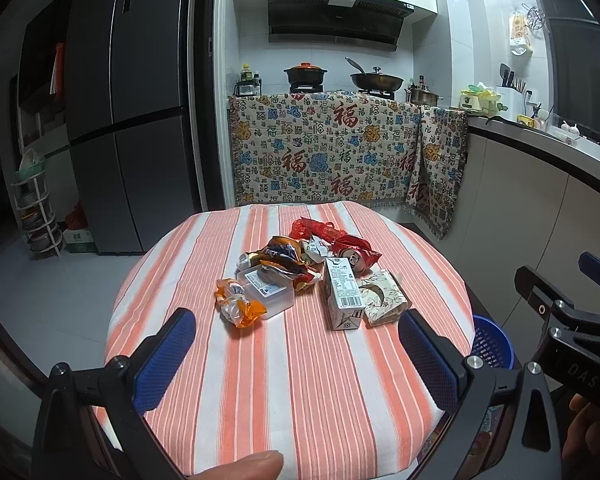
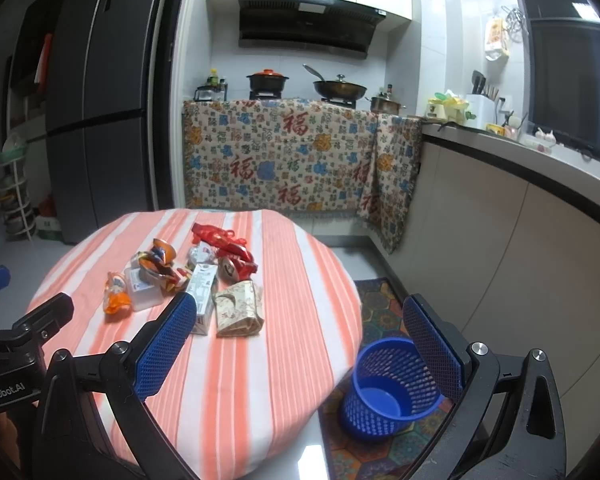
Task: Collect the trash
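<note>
Both grippers, left (image 1: 296, 354) and right (image 2: 300, 342), had jaws wide, empty. Trash pile lay mid-table (image 1: 260, 380); milk carton (image 1: 342, 292) nearest. Blue mesh bin (image 2: 392, 388) stood on floor below table edge: crumpled wrappers (image 1: 240, 304) might slip, miss bin

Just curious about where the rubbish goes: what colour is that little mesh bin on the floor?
Blue. The bin shows best in the right wrist view.

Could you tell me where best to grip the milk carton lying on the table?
Probably across the carton's long narrow sides near mid-length, coming from above. It lies flat, end toward the open left gripper; the folded tissue pack crowds its right side, so set the fingers carefully there.
</note>
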Available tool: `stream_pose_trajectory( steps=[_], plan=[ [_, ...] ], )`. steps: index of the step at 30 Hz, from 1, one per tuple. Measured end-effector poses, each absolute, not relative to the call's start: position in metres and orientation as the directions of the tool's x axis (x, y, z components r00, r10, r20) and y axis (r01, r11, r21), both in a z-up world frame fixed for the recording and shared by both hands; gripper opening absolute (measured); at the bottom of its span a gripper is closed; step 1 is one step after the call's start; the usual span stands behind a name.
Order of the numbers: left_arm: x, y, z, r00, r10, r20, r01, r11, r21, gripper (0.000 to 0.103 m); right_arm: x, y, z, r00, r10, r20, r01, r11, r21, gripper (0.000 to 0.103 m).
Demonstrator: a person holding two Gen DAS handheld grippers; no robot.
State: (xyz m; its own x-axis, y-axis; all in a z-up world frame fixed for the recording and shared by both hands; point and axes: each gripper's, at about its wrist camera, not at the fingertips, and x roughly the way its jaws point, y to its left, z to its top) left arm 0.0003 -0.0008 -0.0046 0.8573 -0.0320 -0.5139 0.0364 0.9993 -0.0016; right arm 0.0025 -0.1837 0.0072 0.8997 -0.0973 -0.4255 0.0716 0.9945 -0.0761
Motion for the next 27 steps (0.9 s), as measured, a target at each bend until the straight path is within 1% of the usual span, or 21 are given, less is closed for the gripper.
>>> stream_pose_trajectory(
  steps=[11, 16, 22, 24, 27],
  plan=[
    [0.002, -0.002, -0.003, 0.863, -0.040, -0.504, 0.053, 0.999, 0.012, 0.103, 0.002, -0.187, 0.007, 0.899, -0.099, -0.426, 0.074, 0.994, -0.076, 0.103],
    [0.005, 0.000, -0.006, 0.866, -0.019, -0.500, 0.036, 0.999, 0.023, 0.103, 0.001, -0.188, 0.006, 0.900, -0.098, -0.425, 0.074, 0.995, -0.073, 0.103],
    [0.014, 0.013, -0.018, 0.838, -0.033, -0.544, 0.036, 0.999, -0.005, 0.103, 0.003, -0.189, 0.002, 0.898, -0.095, -0.430, 0.074, 0.995, -0.065, 0.103],
    [0.021, 0.019, -0.026, 0.815, -0.030, -0.578, 0.018, 0.999, -0.026, 0.103, 0.007, -0.186, 0.000, 0.895, -0.089, -0.436, 0.070, 0.996, -0.060, 0.103],
    [0.032, 0.032, -0.043, 0.774, -0.048, -0.631, -0.011, 0.996, -0.089, 0.103, 0.013, -0.186, -0.008, 0.897, -0.075, -0.436, 0.062, 0.997, -0.044, 0.103]
  ],
)
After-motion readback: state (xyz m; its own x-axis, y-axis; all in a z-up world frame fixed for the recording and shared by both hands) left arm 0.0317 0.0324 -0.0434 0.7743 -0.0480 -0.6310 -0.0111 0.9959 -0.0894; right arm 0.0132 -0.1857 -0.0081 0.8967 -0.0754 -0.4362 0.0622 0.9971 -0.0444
